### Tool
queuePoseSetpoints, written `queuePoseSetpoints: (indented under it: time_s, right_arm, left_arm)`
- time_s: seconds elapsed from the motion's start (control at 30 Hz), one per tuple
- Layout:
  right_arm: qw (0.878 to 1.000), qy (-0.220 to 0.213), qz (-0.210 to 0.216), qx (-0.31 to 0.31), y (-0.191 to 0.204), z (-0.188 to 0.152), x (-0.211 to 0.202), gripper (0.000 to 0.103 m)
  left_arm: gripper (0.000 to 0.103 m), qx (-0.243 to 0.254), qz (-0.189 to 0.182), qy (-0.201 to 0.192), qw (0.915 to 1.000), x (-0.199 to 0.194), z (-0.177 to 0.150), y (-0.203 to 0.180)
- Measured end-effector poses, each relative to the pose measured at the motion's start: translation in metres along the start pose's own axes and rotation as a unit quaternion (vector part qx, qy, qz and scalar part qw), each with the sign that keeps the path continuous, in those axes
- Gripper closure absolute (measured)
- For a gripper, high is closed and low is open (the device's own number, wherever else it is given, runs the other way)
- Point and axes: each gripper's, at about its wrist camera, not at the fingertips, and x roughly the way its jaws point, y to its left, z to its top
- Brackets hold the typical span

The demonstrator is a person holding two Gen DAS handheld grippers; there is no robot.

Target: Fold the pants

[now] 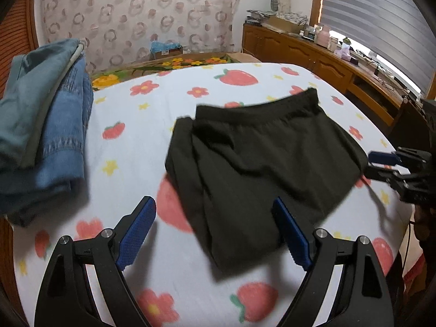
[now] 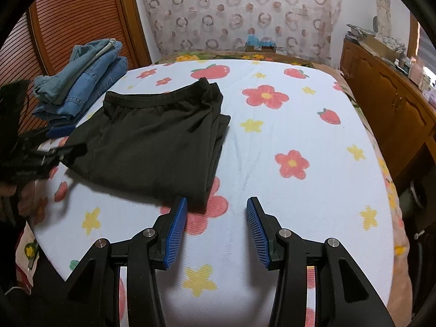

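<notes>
Flowered bedsheet (image 2: 299, 125), unlabelled black pants (image 2: 152, 141)

Here's the left gripper (image 1: 214, 226): two glossy black curved arms, each with a triangular cut-out, joined by black links with round silver screws (image 1: 106, 233) at the pivots. Its fingers (image 1: 136, 234) carry bright blue pads with a fine dimpled texture. The right gripper (image 2: 217, 231) is the same build, black arms and silver screw heads, but its blue pads (image 2: 175, 234) show straight ribs and toothed edges.
</notes>
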Motion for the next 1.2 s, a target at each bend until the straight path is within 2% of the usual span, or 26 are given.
queuePoseSetpoints:
  time_s: [0.33, 0.53, 0.6, 0.67, 0.97, 1.13, 1.2]
  right_arm:
    - [0.999, -0.039, -0.019, -0.018, 0.005, -0.014, -0.003, 0.056]
    - [0.999, -0.044, -0.007, -0.008, 0.003, -0.017, -0.004, 0.056]
    - [0.999, -0.043, 0.010, 0.001, 0.001, -0.017, -0.006, 0.065]
    - [0.999, -0.043, 0.025, 0.004, 0.001, -0.016, -0.007, 0.069]
    - [0.999, -0.034, 0.034, -0.010, 0.004, -0.007, -0.004, 0.102]
    - [0.998, -0.061, -0.010, 0.003, -0.011, -0.005, -0.019, 0.103]
    - [0.998, -0.060, -0.014, 0.013, -0.019, -0.004, -0.021, 0.103]
  left_arm:
    - [0.015, -0.022, -0.011, 0.002, 0.9997, 0.004, -0.010, 0.004]
    - [0.015, -0.029, -0.013, -0.006, 0.9995, 0.004, -0.012, 0.003]
    - [0.015, -0.029, -0.012, -0.007, 0.9995, 0.003, -0.013, 0.004]
    - [0.015, -0.028, -0.011, -0.006, 0.9995, 0.003, -0.014, 0.004]
    - [0.015, -0.021, -0.001, -0.004, 0.9998, 0.005, -0.014, 0.002]
    - [0.015, -0.018, 0.004, -0.003, 0.9998, 0.007, -0.014, 0.001]
    - [0.015, -0.019, 0.003, -0.003, 0.9998, 0.007, -0.014, 0.001]
